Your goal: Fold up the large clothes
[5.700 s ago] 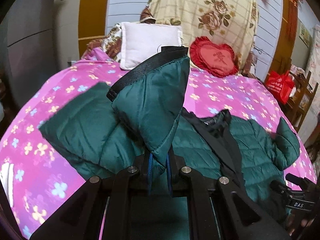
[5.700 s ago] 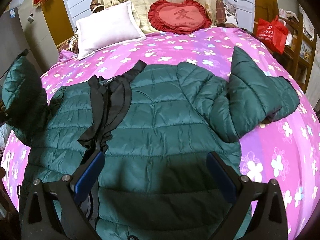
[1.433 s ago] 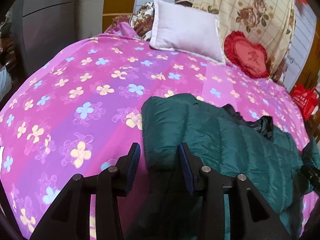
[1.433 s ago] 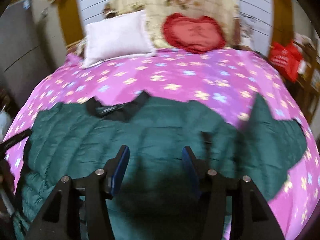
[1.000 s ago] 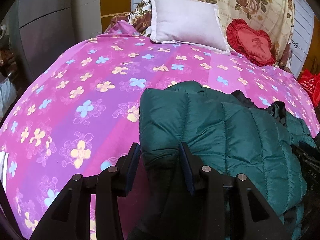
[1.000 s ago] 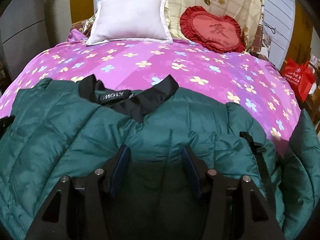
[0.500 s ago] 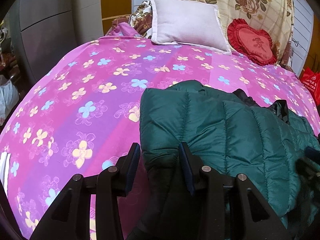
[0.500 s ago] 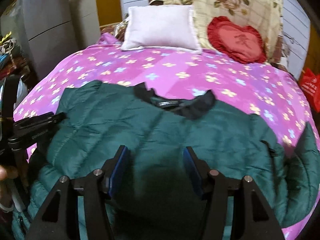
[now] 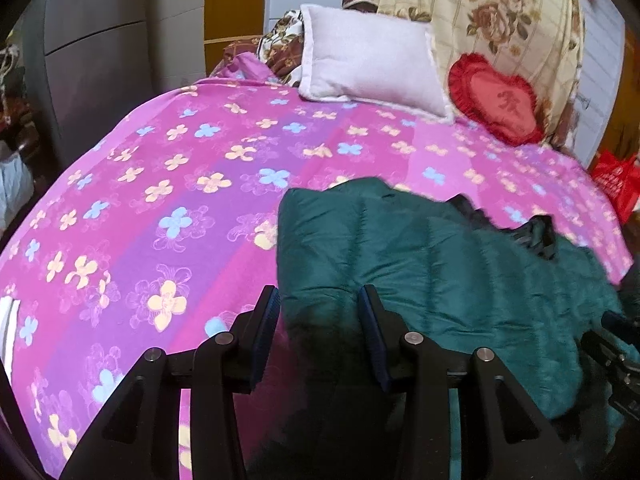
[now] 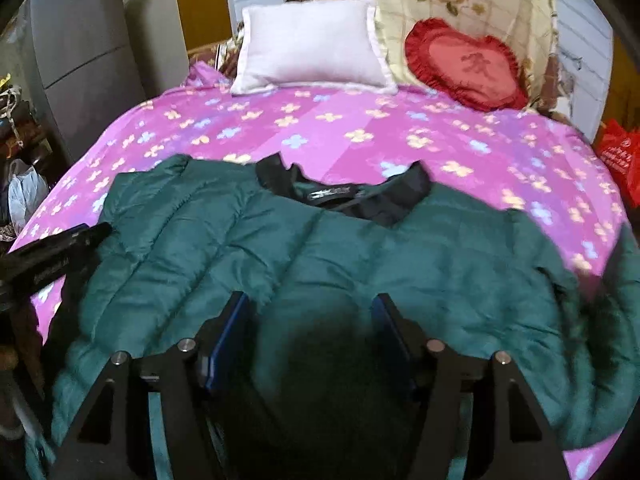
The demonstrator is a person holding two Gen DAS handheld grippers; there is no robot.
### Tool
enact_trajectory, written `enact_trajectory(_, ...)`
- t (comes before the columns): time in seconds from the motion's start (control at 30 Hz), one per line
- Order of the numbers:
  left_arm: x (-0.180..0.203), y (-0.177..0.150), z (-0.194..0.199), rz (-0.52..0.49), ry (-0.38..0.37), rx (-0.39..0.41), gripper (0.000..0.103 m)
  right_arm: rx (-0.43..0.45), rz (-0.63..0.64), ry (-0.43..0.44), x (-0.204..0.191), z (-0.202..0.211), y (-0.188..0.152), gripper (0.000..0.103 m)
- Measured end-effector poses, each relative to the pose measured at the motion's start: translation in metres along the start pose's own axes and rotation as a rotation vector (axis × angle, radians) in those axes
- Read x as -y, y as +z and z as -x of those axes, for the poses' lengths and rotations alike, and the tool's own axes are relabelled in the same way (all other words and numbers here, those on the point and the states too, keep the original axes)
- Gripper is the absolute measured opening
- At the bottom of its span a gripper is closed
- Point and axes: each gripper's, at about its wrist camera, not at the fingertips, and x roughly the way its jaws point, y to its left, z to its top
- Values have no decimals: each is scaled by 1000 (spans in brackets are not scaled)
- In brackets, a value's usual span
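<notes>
I've got the dark green quilted puffer jacket (image 10: 304, 272) lying on the pink flower-print bedspread (image 9: 168, 184), black collar (image 10: 344, 196) toward the headboard, hem toward me. Left gripper (image 9: 318, 320) sits w/ its jaws spread on either side of the jacket's folded left edge, fabric between the blue pads but not pinched as far as I can tell; I read that as lining up a grab on that side for the next fold. Right gripper (image 10: 310, 336) hangs over the mid-body, jaws apart, nothing clamped, likely to pin or smooth the panel. Jacket's right side runs close to the bed's right edge, so little slack there; plenty of bare bedspread left of the jacket and up toward the white square pillow (image 10: 308, 48) and red heart-shaped cushion (image 10: 466, 64), well apart from the collar. Folding inward looks safest imo.
</notes>
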Motion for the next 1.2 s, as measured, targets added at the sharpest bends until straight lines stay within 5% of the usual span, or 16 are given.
enact_trajectory(0.23, 24, -4, 17, -41, -104, 23, 22, 18, -59, -127, 60, 40, -26, 66)
enact_trajectory(0.43, 44, -16, -1, -122, -41, -27, 22, -58, -161, -172, 99, 13, -40, 59)
enact_trajectory(0.87, 50, -22, -1, -153, -2, -18, 23, -14, -115, -185, 82, 40, -30, 60)
enact_trajectory(1.1, 52, -24, -4, -156, -4, -22, 25, -101, -145, -186, 88, 5, -34, 62)
enact_trajectory(1.2, 53, -23, -5, -155, -3, -22, 26, -72, -130, -210, 84, -3, -39, 64)
